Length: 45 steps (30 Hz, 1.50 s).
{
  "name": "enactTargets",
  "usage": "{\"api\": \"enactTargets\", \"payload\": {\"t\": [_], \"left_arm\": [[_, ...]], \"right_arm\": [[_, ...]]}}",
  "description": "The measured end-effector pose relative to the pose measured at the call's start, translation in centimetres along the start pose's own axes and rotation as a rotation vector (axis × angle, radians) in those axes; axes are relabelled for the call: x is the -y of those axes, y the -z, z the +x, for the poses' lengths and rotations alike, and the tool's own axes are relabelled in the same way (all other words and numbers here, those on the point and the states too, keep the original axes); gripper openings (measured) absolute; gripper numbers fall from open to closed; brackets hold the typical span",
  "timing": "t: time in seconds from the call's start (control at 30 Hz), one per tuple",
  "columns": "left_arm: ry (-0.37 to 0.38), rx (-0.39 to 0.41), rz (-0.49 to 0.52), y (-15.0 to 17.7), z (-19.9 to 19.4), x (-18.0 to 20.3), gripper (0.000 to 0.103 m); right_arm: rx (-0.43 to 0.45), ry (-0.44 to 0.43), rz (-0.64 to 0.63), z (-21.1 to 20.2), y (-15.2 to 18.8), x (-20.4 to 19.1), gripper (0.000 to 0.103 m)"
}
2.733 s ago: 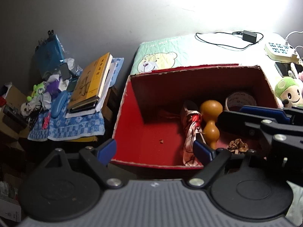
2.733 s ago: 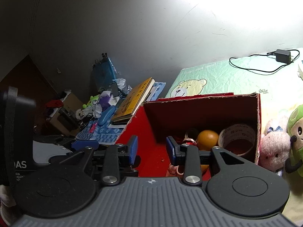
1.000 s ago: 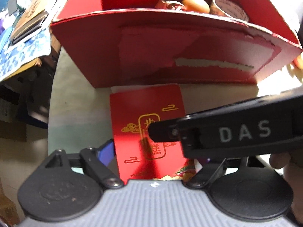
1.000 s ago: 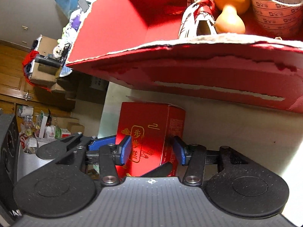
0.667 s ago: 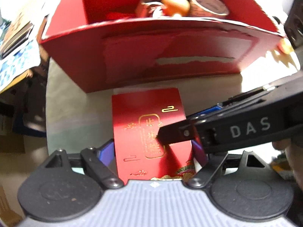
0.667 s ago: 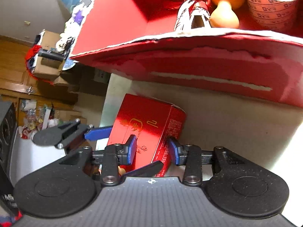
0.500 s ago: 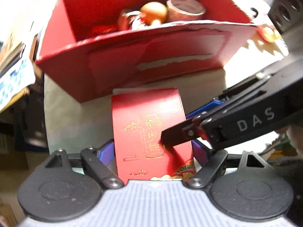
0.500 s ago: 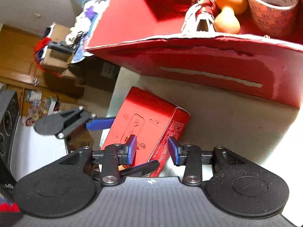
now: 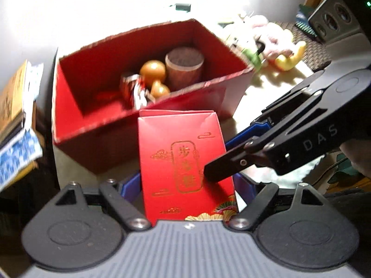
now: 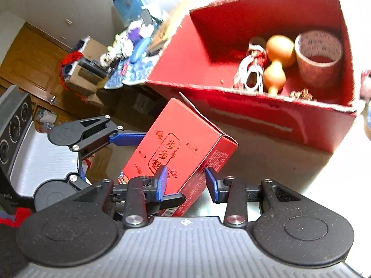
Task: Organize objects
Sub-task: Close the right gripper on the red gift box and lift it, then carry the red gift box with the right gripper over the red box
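A small red gift box with gold Chinese characters [image 9: 183, 162] is held tilted above the table in front of a large open red carton [image 9: 208, 102]. My left gripper [image 9: 187, 185] is shut on the gift box's sides. My right gripper [image 10: 186, 183] also closes on the gift box [image 10: 176, 153], its blue pads on the top face and the side. The carton [image 10: 255, 113] holds an orange gourd [image 10: 277, 58], a tape roll [image 10: 318, 55] and a red-and-white bundle [image 10: 251, 69].
Plush toys [image 9: 266, 39] lie to the right of the carton. Books and a blue checked cloth [image 9: 16, 125] are stacked on the left. Cluttered boxes and toys [image 10: 109, 55] sit beyond the table's left edge, above a wooden floor.
Both grippers closed on the red gift box lying in front of the carton, then lifted and tilted it. The views rose, so the inside of the carton now shows.
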<state>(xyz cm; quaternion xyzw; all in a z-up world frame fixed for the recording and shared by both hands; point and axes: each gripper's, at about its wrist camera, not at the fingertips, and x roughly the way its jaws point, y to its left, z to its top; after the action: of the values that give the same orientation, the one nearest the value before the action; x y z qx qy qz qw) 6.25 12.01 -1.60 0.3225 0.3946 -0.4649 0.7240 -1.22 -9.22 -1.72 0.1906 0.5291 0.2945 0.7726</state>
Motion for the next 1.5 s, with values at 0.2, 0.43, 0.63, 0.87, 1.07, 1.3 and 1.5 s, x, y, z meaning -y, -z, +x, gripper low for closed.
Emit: {"api": "enactTargets", "payload": {"t": [0.2,0.43,0.63,0.87,1.07,1.3,1.5], "left_arm": [[0.005,0.107,0.033,-1.9,-2.2,-0.2,0.084],[-0.036,0.215,0.022,-5.4,-2.8,-1.8,0.084],[-0.070,0.247,-0.009,-8.0,-1.7,-4.3,0.084],[-0.061,0.216,-0.112,-9.5,2.0,-8.1,0.085],[-0.067,0.155,-0.176,-9.7,5.4,-10.6,0.085],[-0.101,0.067,-0.201,-9.3,8.7,-11.9,0.084],[-0.140,0.039,-0.148,-9.7,9.7,-10.7,0.087]], "right_arm": [[0.102,-0.011,-0.004,-2.6,-1.3,-0.3,0.039],[0.244,0.033,-0.038,-4.0,-4.4,-0.8,0.039],[0.306,0.072,-0.037,-2.7,-7.8,-0.6,0.039],[0.286,0.130,-0.007,1.3,-11.8,1.0,0.039],[0.222,0.136,0.023,4.8,-13.4,2.6,0.039],[0.143,0.154,0.010,7.7,-14.4,3.7,0.038],[0.103,0.171,0.027,9.3,-15.0,5.1,0.040]]}}
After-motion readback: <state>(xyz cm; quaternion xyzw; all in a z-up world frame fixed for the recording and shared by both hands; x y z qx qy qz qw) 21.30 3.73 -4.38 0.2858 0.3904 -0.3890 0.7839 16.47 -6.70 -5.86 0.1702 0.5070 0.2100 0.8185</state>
